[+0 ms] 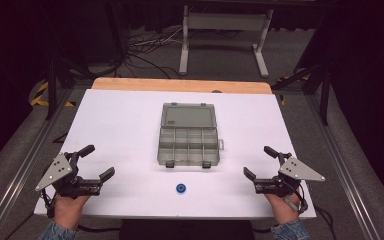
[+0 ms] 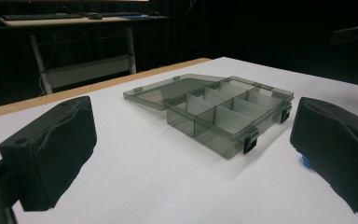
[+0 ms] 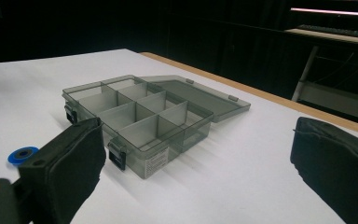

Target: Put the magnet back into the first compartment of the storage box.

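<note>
Both tools rest low at the near edge of the desk (image 1: 110, 115), the left tool (image 1: 98, 161) and the right tool (image 1: 258, 161) each with jaws spread wide and nothing between them. The small blue ring (image 1: 180, 188) lies flat on the desk between them, just in front of the open box (image 1: 189, 146) and well apart from either tool.

The ring is the likely trouble. It is thin, flat and round, so a jaw coming down off-centre would probably push it across the smooth white top rather than catch it, and it could slide against the box's front wall or off the near edge. A pinch across its rim may also flip it out of the pads. In the left gripper view the ring (image 2: 305, 162) is half hidden behind the far jaw, so an approach from that side is partly blind; the right gripper view shows the ring (image 3: 22, 154) plainly beside its own jaw.

The box sits mid-desk with its lid (image 1: 188, 115) folded back flat and its compartments empty. The two black latches (image 1: 170, 163) stick out on the front wall nearest the ring and could snag a jaw. The compartment dividers are low and close together, so a careless drop may land in the wrong cell. Beyond the desk stand a second table frame (image 1: 225, 30) and loose cables (image 1: 145, 50), clear of the work.
</note>
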`<move>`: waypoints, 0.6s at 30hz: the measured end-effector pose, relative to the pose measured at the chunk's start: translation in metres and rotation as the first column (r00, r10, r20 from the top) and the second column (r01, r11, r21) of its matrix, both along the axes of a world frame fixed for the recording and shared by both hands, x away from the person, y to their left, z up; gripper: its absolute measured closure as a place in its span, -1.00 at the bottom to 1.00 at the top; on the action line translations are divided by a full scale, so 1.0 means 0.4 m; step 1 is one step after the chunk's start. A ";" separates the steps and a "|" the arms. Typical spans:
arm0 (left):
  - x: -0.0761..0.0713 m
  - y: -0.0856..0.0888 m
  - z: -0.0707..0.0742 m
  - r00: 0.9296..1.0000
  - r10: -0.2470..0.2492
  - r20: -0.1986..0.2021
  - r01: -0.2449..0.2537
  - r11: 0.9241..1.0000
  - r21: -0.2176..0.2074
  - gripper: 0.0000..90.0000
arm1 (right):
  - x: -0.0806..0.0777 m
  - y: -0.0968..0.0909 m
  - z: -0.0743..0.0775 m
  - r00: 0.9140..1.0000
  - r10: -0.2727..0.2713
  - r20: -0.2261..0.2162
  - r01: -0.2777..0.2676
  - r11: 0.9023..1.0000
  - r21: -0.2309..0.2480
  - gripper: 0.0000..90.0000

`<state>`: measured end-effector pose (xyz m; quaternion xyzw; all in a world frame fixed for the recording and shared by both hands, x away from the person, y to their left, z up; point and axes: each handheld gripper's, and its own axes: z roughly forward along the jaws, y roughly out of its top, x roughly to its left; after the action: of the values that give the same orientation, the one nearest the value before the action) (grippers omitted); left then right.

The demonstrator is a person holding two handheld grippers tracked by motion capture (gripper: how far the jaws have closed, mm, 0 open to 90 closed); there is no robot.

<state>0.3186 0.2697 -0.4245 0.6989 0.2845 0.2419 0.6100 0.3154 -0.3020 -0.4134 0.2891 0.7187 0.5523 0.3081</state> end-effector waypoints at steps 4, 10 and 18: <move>0.000 -0.001 0.001 1.000 -0.003 0.000 0.003 1.000 -0.001 -0.97 | 0.000 -0.001 0.000 1.000 0.001 -0.001 -0.001 1.000 0.001 -0.91; 0.002 -0.010 0.007 1.000 -0.017 -0.010 0.017 1.000 -0.021 -0.97 | 0.000 -0.004 0.002 1.000 0.004 -0.001 -0.004 1.000 0.005 -0.91; 0.008 -0.037 0.043 0.999 -0.052 0.005 0.053 0.998 -0.036 -0.97 | -0.002 -0.005 0.003 1.000 0.003 -0.003 -0.003 1.000 0.010 -0.91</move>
<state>0.3219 0.2549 -0.4071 0.6945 0.2691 0.2221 0.6292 0.3147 -0.3039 -0.4121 0.2903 0.7168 0.5560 0.3047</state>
